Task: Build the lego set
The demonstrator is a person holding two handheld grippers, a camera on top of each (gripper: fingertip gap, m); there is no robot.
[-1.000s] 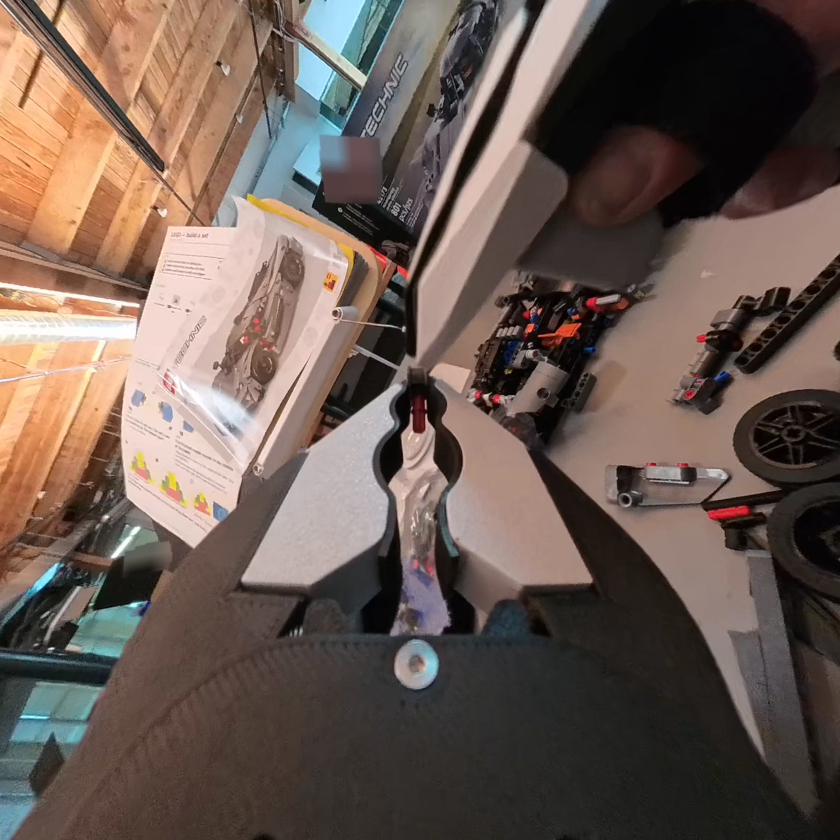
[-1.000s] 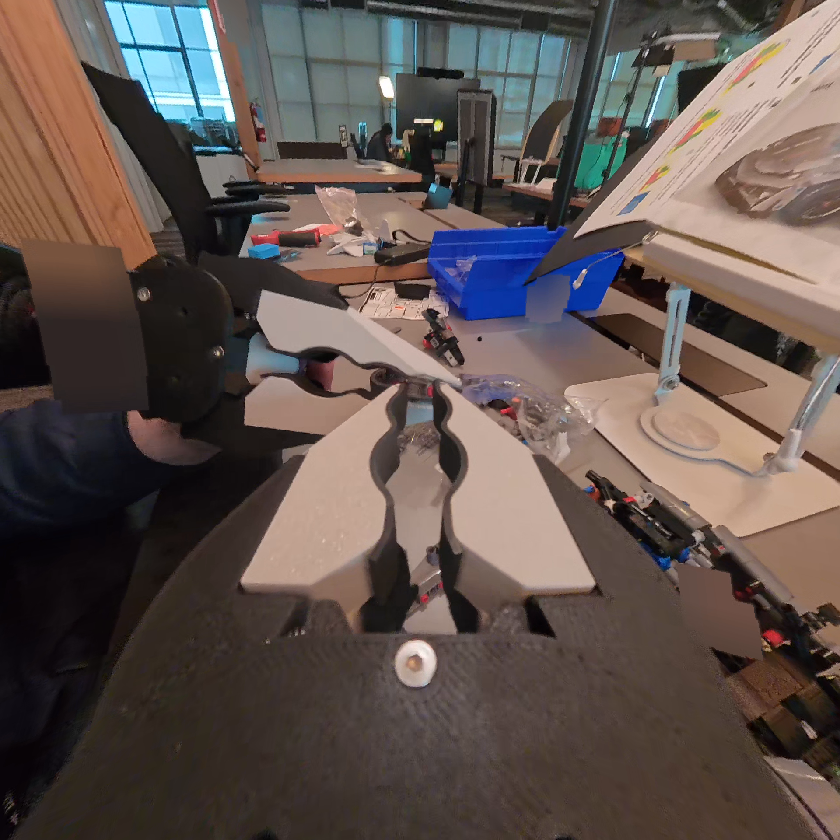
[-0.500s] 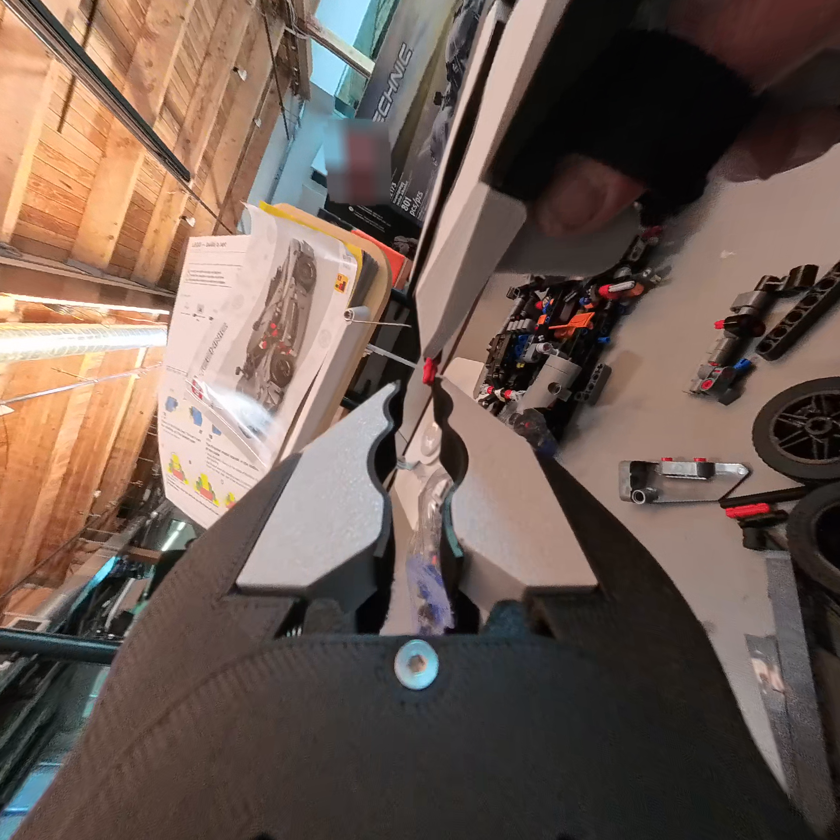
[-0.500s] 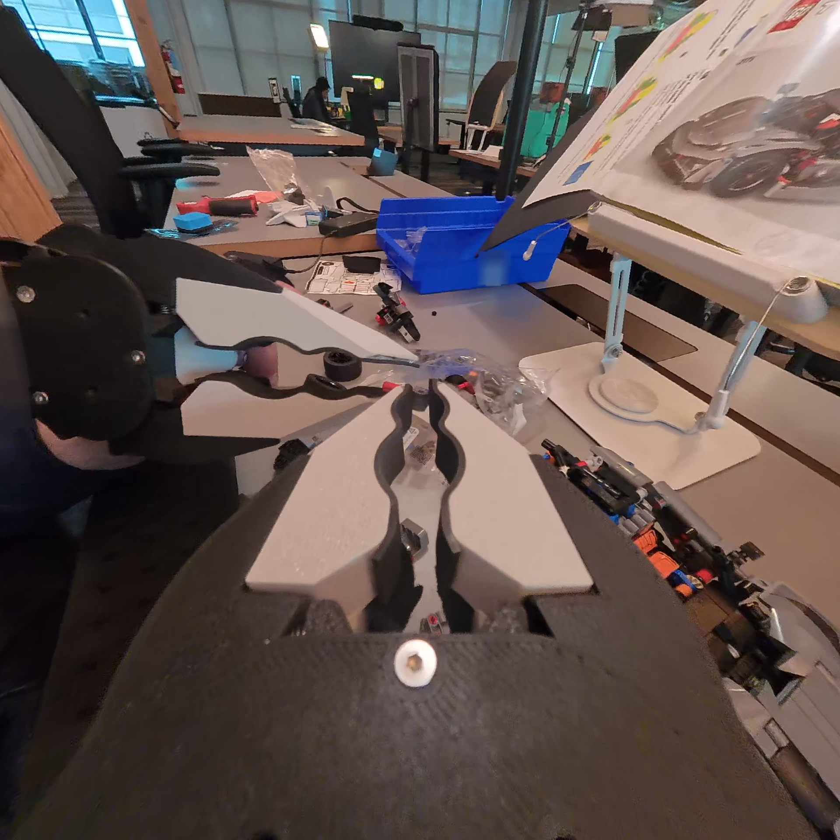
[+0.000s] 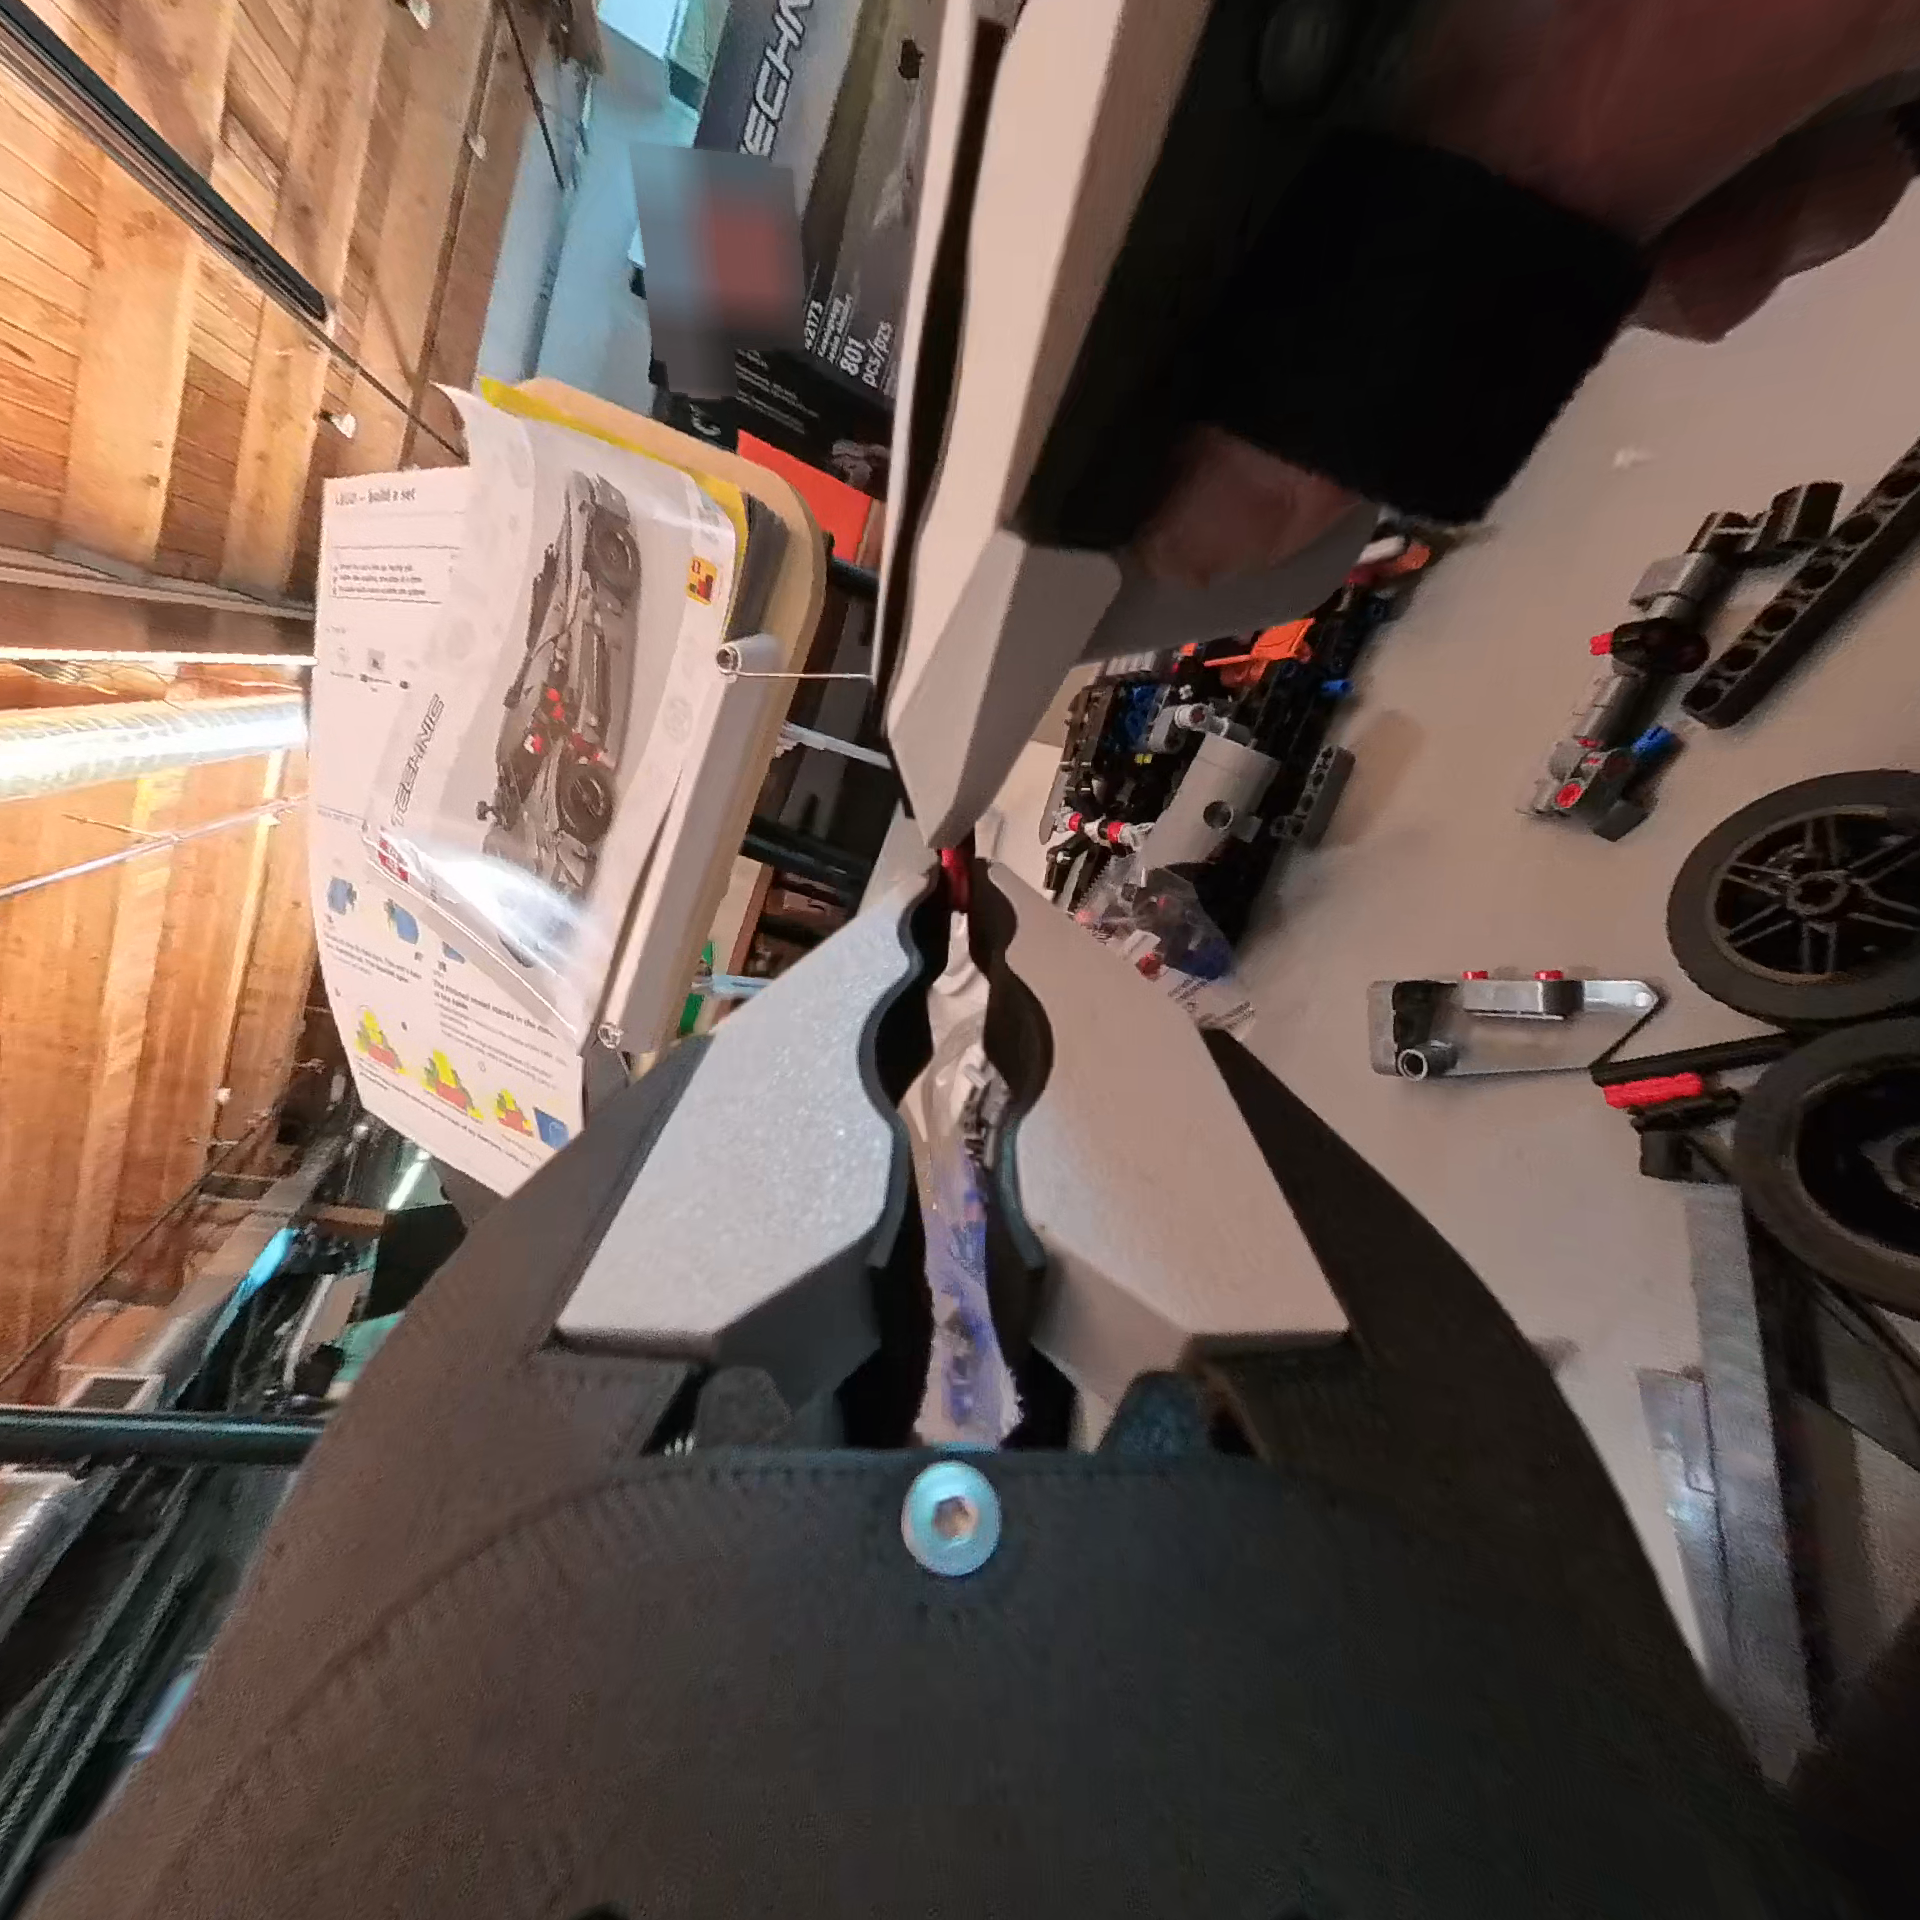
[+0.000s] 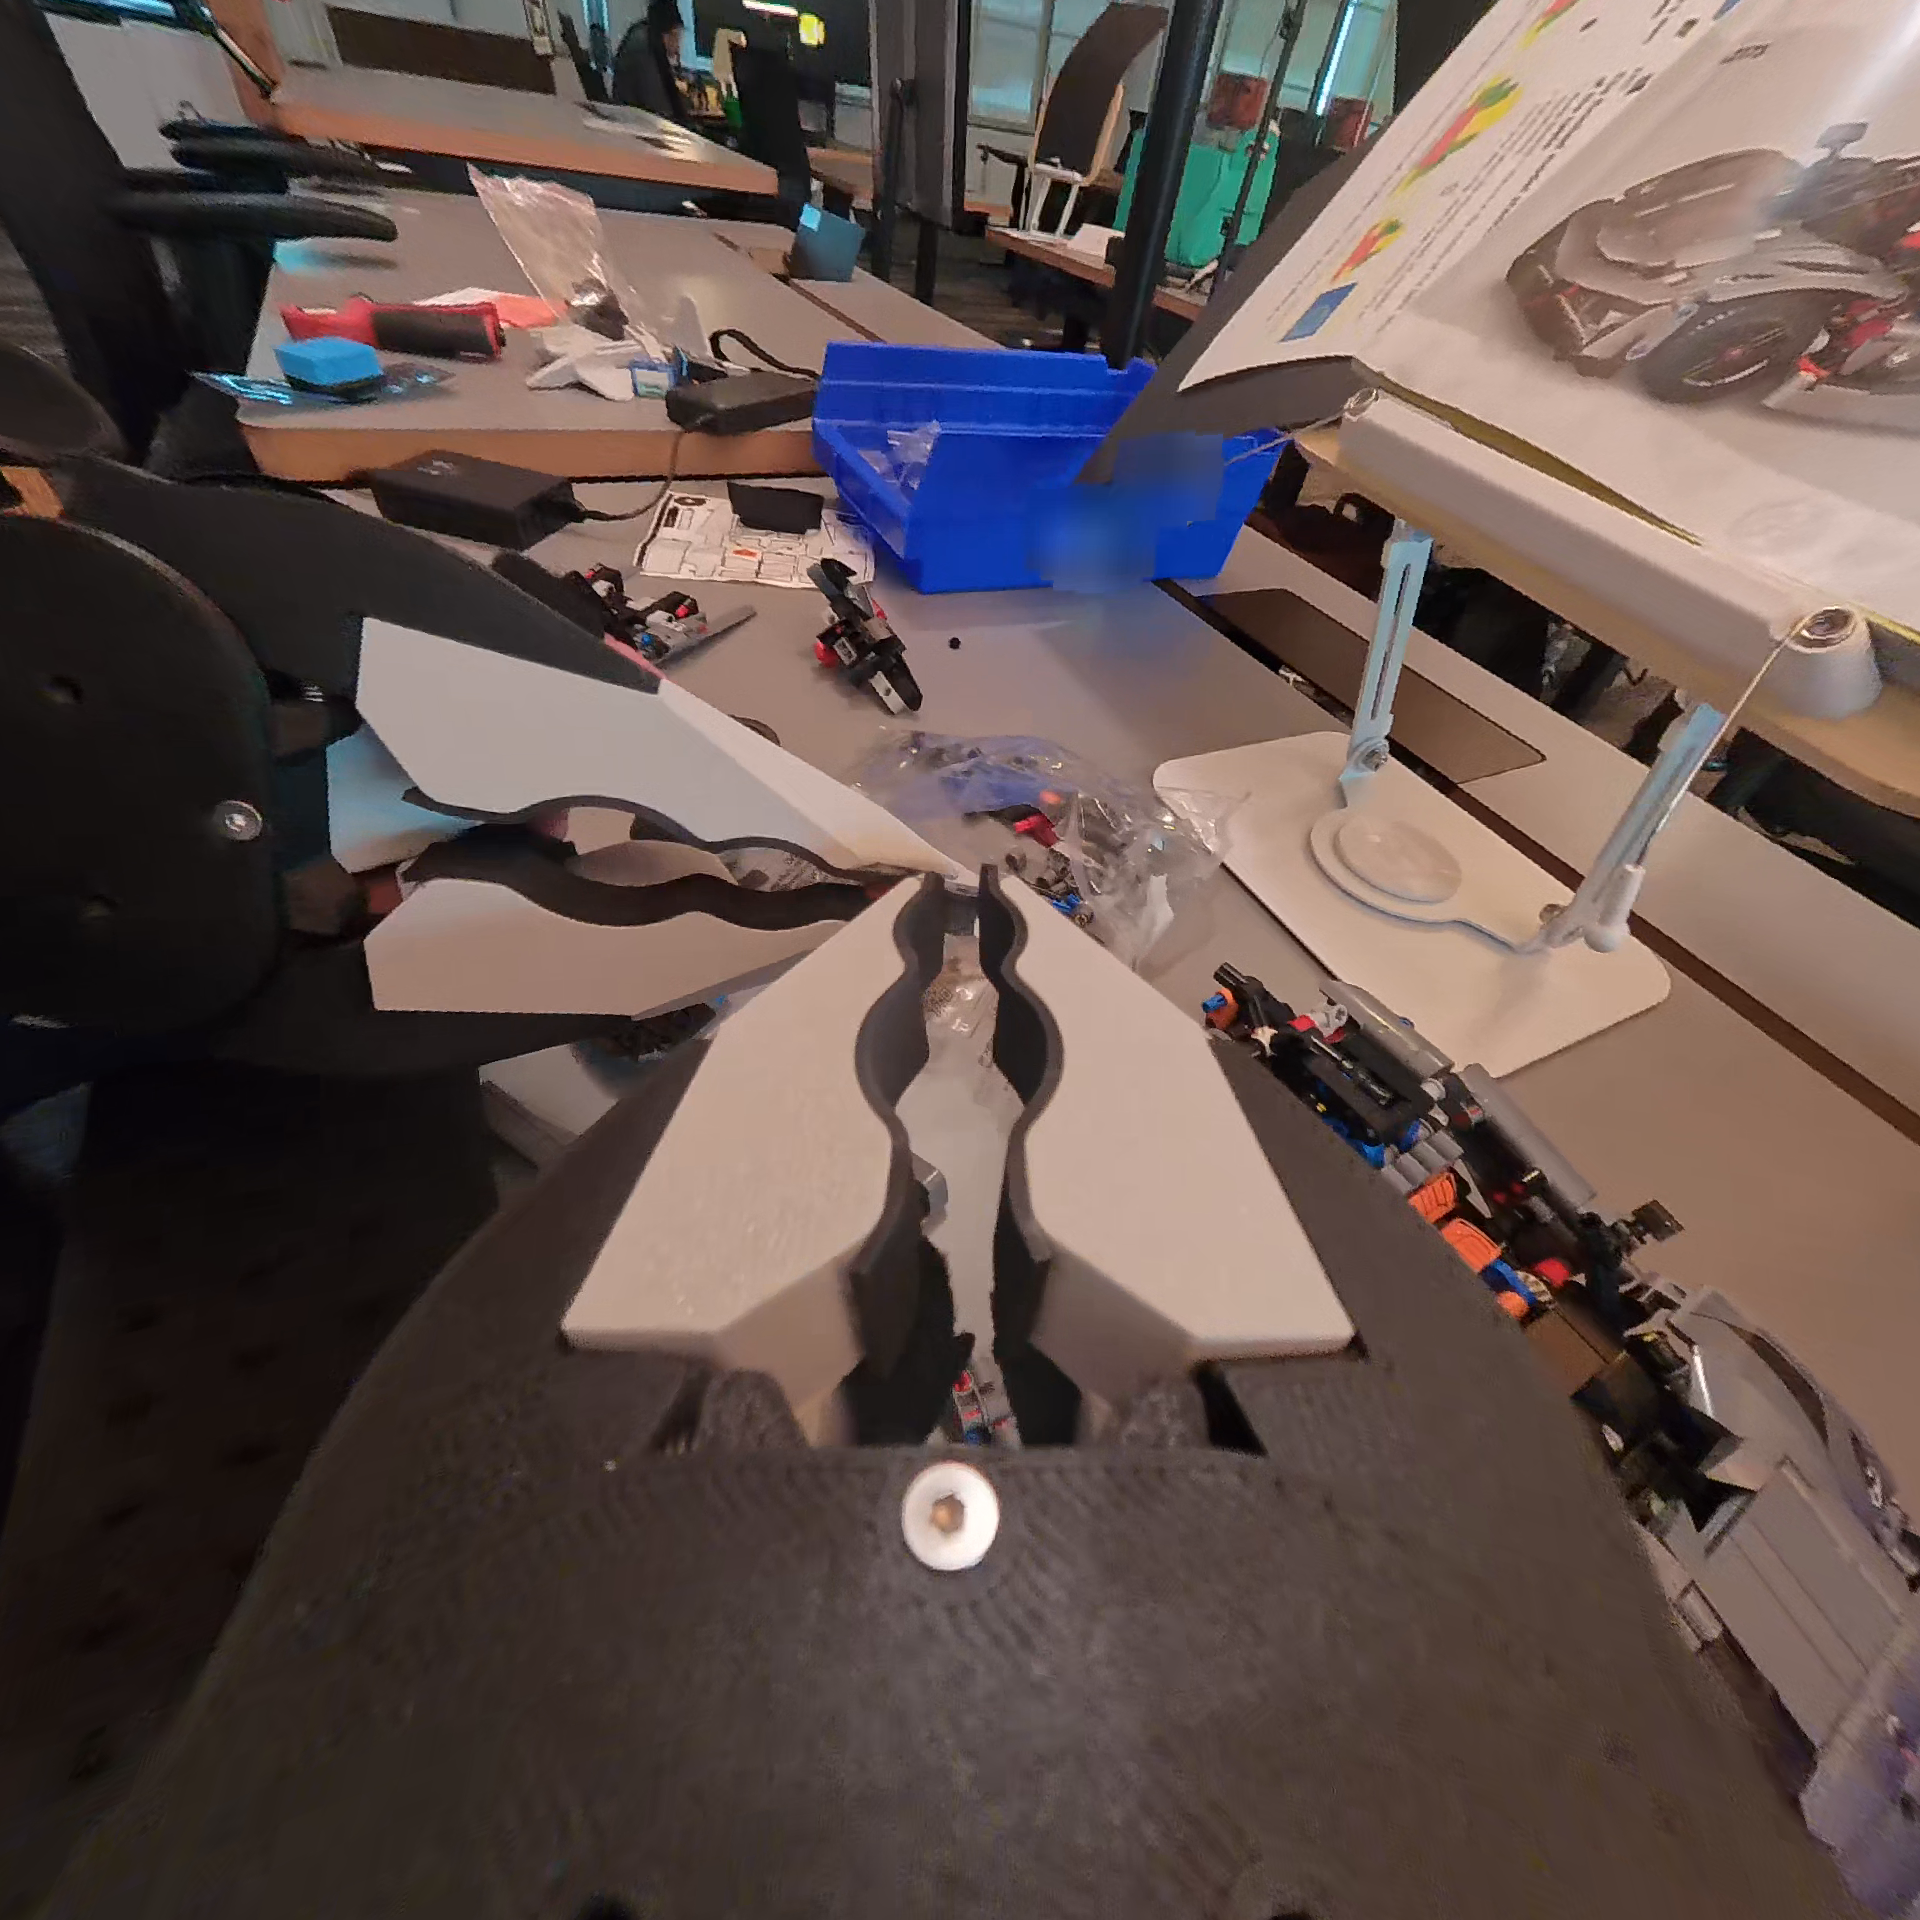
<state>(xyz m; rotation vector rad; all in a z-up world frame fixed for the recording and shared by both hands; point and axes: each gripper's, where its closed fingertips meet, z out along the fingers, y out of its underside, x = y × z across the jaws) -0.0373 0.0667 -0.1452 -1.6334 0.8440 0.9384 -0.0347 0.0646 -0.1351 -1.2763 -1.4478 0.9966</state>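
Note:
A clear plastic bag of small Lego parts [image 6: 1049, 821] hangs over the grey table, and it also shows in the left wrist view [image 5: 1179, 935]. My left gripper [image 5: 951, 883] and right gripper [image 6: 962, 885] meet tip to tip, both pinched on the bag's near edge. A small red piece [image 5: 952, 871] shows at the left tips. The bag's plastic also shows in the gap between each pair of fingers. The left gripper appears at the left of the right wrist view [image 6: 920, 871]. The right one hangs over the left gripper's tips [image 5: 940, 810], with a person's hand on it.
A partly built car chassis [image 5: 1174, 748] [image 6: 1382, 1101] lies just beyond the bag. An instruction booklet on a white stand [image 6: 1662, 229] [image 5: 499, 779] overhangs the table. Black wheels [image 5: 1808, 904], a grey panel piece [image 5: 1507, 1013] and a black beam assembly [image 5: 1662, 675] lie nearby. A blue bin [image 6: 966, 457] stands at the back. Less than 4 cm separates the two grippers' tips.
Both grippers stay tip to tip on the bag. The right gripper has tilted down and come nearer the table, so the chassis and bag look closer. The left gripper has shifted slightly.

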